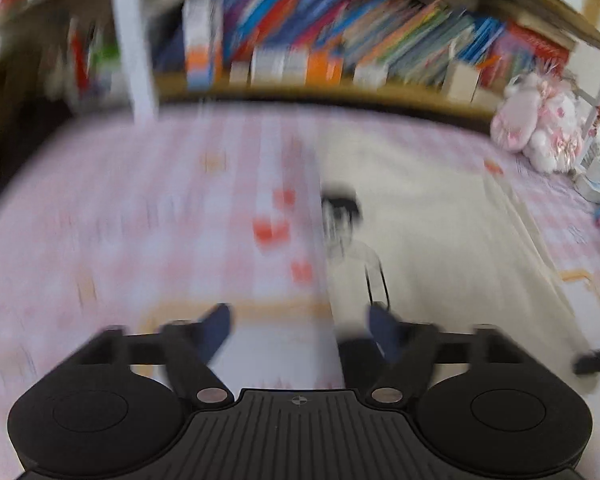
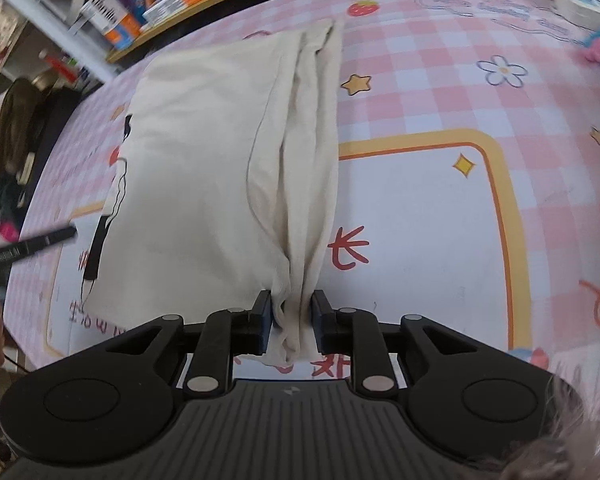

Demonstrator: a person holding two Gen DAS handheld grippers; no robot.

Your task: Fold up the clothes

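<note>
Cream shirt is lying flat on pink checked mat, w/ its right edge bunching into folds. Right gripper is pinching that bunched near edge. Left gripper is hovering w/ fingers spread, empty; view blurry.
</note>
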